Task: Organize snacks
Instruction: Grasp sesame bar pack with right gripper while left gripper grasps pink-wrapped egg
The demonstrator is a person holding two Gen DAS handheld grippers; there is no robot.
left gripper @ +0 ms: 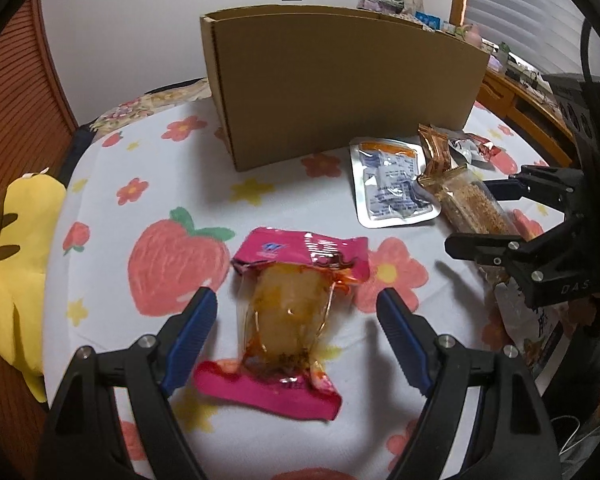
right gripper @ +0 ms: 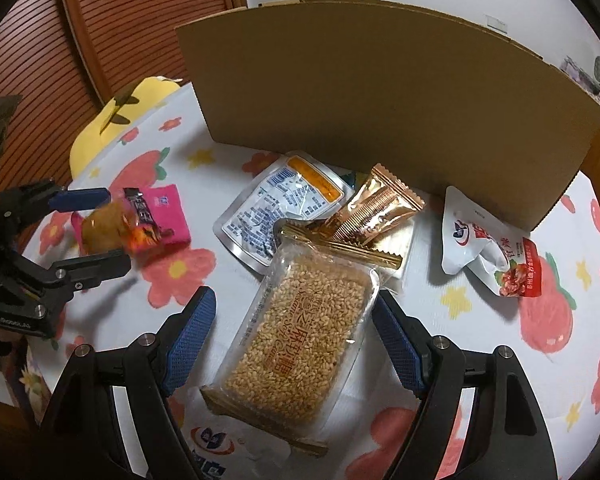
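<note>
While both grippers gape, left gripper and right gripper, the box hides its contents.

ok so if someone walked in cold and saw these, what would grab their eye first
Probably the tall brown cardboard box standing at the back of the strawberry-and-flower tablecloth. Next, the two open claws, each straddling a snack: the left claw around the pink-wrapped snack, the right claw around the clear sesame bar pack. Silver and gold packets lie scattered in front of the box.

Dim warm indoor light, soft shadows, wrapper glare, heavy fisheye distortion, dark corners
</note>
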